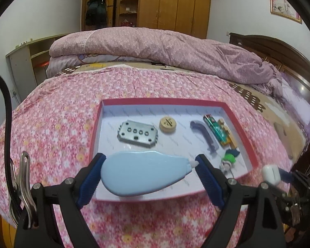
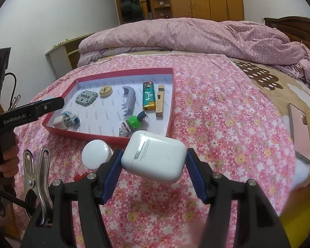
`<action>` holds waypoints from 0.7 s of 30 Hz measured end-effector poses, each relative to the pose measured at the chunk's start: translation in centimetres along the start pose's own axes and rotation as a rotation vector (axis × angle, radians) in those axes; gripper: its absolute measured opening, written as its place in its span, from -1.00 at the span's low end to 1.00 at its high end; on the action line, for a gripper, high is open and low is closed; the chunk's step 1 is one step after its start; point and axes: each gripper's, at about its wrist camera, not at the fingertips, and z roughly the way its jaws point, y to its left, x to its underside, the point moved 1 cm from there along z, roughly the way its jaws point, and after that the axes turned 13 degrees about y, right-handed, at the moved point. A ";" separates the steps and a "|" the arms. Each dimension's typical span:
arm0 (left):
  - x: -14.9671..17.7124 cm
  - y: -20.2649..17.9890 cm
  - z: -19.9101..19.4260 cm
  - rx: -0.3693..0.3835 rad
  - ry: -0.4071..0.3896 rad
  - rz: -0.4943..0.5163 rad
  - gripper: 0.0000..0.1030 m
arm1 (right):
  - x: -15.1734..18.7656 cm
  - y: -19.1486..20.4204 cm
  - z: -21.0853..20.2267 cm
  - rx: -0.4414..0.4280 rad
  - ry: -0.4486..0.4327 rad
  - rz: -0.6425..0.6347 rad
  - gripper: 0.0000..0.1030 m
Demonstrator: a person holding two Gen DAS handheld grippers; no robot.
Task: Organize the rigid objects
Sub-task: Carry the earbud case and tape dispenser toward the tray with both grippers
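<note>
Between the blue pads of the left gripper (image 1: 148,172) sat a pale blue teardrop-shaped correction-tape dispenser (image 1: 143,173), jaws spread wide and closed on its two ends, carried over the near part of the red tray (image 1: 240,124). Over in the other view, the right gripper (image 2: 153,166) had its jaws about halfway apart, clamped on a white earbud case (image 2: 155,155), which hung above the flowered pink bedspread (image 2: 227,124) just short of the tray's near wall.

That bedspread covered most of the bed, with a mauve quilt (image 2: 196,35) heaped behind it. On it lay the tray, white-lined, and a phone (image 2: 300,132) well off to the right. A white round object (image 2: 96,154) rested just left of the earbud case, outside the tray.

Inside the tray lay a grey metal plate (image 1: 137,133), a grey curved plastic part (image 1: 204,135), a green lighter (image 1: 216,129) beside a wooden block (image 1: 227,132), a small green figure (image 1: 229,158) and a round wooden disc (image 1: 167,125).
</note>
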 end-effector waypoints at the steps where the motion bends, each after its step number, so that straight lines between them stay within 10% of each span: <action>1: -0.3 0.1 0.2 -0.003 0.000 -0.001 0.76 | -0.1 -0.1 0.1 0.000 -0.001 0.001 0.21; 21: -3.2 1.6 7.5 -0.013 0.071 -0.047 0.76 | -4.3 -0.3 2.1 0.011 0.024 -0.035 0.21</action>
